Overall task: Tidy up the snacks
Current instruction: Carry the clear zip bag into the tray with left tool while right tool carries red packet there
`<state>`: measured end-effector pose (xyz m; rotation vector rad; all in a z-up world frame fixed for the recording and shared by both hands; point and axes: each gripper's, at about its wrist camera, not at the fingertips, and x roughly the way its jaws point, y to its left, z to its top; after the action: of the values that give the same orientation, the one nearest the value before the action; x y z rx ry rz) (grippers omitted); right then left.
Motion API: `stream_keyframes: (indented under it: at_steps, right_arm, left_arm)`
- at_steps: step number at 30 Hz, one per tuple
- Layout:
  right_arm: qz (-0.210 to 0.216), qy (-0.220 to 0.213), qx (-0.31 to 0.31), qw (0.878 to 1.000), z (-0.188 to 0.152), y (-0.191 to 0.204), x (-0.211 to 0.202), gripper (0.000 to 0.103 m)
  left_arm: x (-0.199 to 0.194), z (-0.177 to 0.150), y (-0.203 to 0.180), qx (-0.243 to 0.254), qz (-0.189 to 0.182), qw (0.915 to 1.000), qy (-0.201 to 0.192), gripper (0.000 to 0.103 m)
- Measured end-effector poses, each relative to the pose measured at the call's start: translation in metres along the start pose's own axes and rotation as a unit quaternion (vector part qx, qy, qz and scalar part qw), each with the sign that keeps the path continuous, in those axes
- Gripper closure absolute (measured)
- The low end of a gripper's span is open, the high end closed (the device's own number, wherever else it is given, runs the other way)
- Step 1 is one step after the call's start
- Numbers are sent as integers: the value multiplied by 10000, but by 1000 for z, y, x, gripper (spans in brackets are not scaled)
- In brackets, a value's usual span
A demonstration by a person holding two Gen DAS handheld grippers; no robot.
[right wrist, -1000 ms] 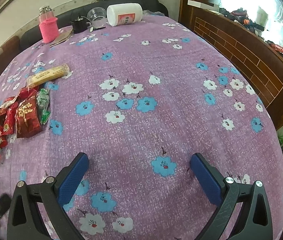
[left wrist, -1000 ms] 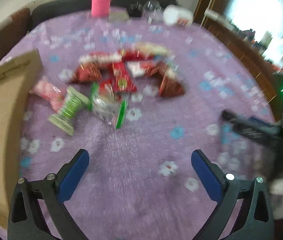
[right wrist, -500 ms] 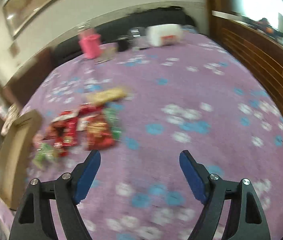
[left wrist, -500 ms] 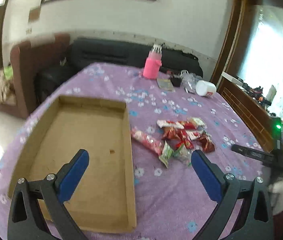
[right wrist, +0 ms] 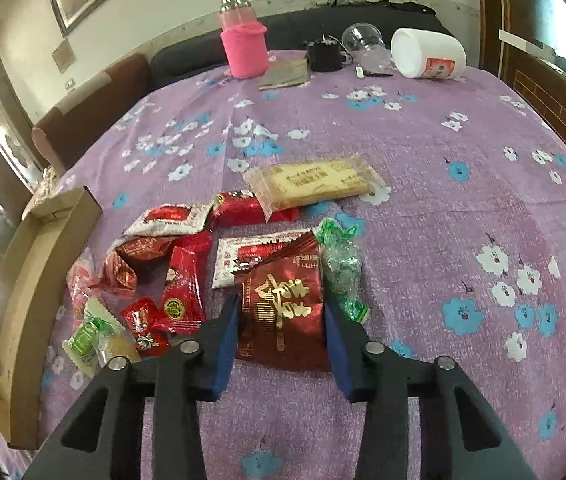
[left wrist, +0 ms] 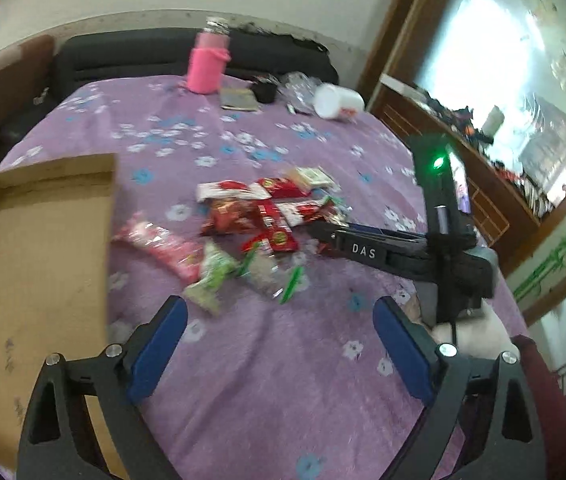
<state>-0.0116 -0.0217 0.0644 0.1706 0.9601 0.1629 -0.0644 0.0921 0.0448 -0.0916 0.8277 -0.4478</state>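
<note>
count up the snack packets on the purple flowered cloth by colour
red foil packets: 5
white-and-red packets: 2
green or green-trimmed wrappers: 3
pink plastic packet: 1
beige biscuit pack: 1
total: 12, as far as the pile shows
</note>
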Motion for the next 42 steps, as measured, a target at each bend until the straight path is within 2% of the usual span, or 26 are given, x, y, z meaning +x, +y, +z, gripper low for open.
stream_keyframes:
  at_steps: [5, 13, 16, 19, 26, 28, 31, 35, 39, 42]
  right_arm:
    - [148, -221, 210, 9994, 0, -12, -8, 63]
    - [399, -376, 400, 9977, 2, -21, -15, 63]
    - [428, -376, 445, 9974, 2, -23, -15, 62]
    - [419, -369, 437, 9975, 1, -23, -15, 62]
    - [426, -344, 467, 9974, 0, -23, -13, 62]
    - [416, -364, 473, 9974, 0, -23, -13, 62]
    - [406, -423, 508, 9970, 0, -25, -15, 62]
    - [485, -584, 534, 9957, 0, -26, -20, 62]
    - [640, -820, 441, 9936, -1, -16, -35, 62]
    - [960, -874, 359, 9909, -4, 7, -52, 62]
  left_arm:
    - [47, 11, -19, 425, 108, 9983, 378, 41]
    - [91, 18, -16, 579, 520, 9945, 707, 44]
    - [94, 21, -11, 530, 529, 9948, 685, 51]
    - [93, 20, -10, 647, 707, 9931, 675, 63]
    - [86, 11, -16, 743, 736, 9922, 677, 64]
    - [85, 9, -19, 777, 814, 9913, 676, 73]
    - [79, 5, -18, 654, 681, 9932, 676, 74]
    - [51, 5, -12, 347, 491, 9973, 419, 74]
    - [-7, 10, 8, -55, 278, 9996, -89, 73]
    - [-48, 12, 37, -368, 392, 9979, -364, 73]
